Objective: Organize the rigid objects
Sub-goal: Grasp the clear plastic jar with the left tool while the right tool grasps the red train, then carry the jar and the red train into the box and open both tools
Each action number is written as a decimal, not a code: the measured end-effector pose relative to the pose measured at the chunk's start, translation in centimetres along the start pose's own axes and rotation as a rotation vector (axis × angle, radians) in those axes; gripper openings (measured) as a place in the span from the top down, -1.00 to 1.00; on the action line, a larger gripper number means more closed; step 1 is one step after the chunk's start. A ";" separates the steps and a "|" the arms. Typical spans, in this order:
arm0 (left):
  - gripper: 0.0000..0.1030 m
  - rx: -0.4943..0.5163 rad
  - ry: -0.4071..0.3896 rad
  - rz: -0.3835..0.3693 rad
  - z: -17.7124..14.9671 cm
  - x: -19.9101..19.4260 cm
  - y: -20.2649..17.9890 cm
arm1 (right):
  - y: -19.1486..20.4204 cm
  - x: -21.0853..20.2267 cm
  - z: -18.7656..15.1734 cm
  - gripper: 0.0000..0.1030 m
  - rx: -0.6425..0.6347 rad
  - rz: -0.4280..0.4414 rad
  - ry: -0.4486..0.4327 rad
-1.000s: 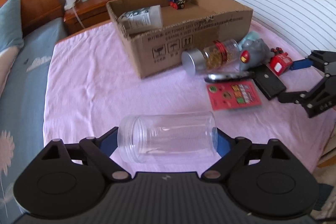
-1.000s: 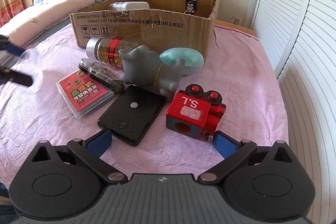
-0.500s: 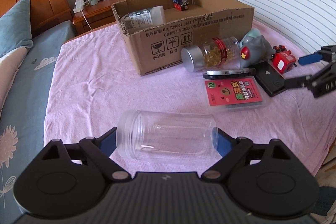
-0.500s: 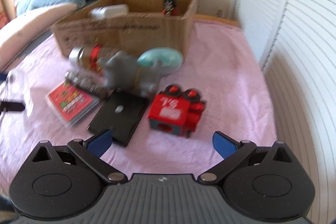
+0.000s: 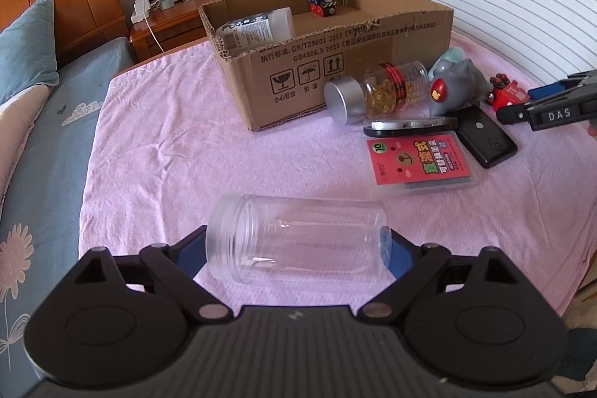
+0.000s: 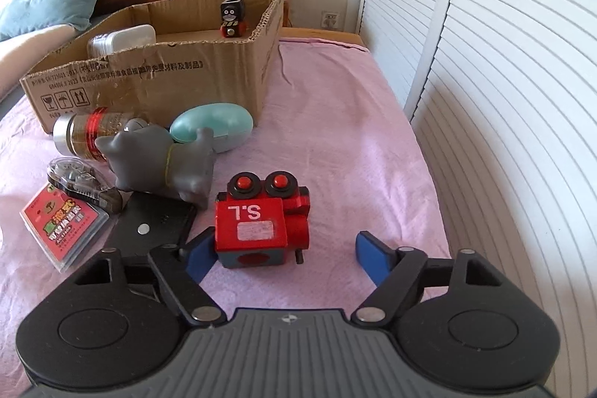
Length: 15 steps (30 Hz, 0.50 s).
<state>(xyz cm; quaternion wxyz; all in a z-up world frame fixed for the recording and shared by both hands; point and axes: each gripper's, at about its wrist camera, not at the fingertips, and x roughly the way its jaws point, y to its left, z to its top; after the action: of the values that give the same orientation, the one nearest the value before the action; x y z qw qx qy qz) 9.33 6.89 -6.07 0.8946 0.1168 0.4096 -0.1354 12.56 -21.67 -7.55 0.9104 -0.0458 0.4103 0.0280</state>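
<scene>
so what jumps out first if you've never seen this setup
A clear plastic jar lying on its side on the pink blanket, between the left gripper fingers. A red toy train sits in front of the right gripper, one pad beside it. Behind stands an open cardboard box with clutter in front.

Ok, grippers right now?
Left gripper: just opening, clear jar between its jaws; grip unclear.
Right gripper: just closing around red toy train, not gripping yet.
</scene>
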 end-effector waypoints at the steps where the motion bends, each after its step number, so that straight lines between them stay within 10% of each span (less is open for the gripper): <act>1: -0.81 0.003 0.001 0.002 0.0 0.1 0.0 | 0.1 0.0 0.0 -0.54 -0.003 0.002 -0.003; 15: -0.81 0.009 0.005 0.008 0.1 0.2 0.1 | 1.5 0.3 1.3 -0.14 -0.087 0.066 -0.007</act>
<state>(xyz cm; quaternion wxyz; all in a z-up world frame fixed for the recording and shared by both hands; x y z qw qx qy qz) 9.54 6.91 -6.14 0.8936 0.1231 0.4106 -0.1334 13.58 -20.03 -7.00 0.9076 -0.0716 0.4067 0.0759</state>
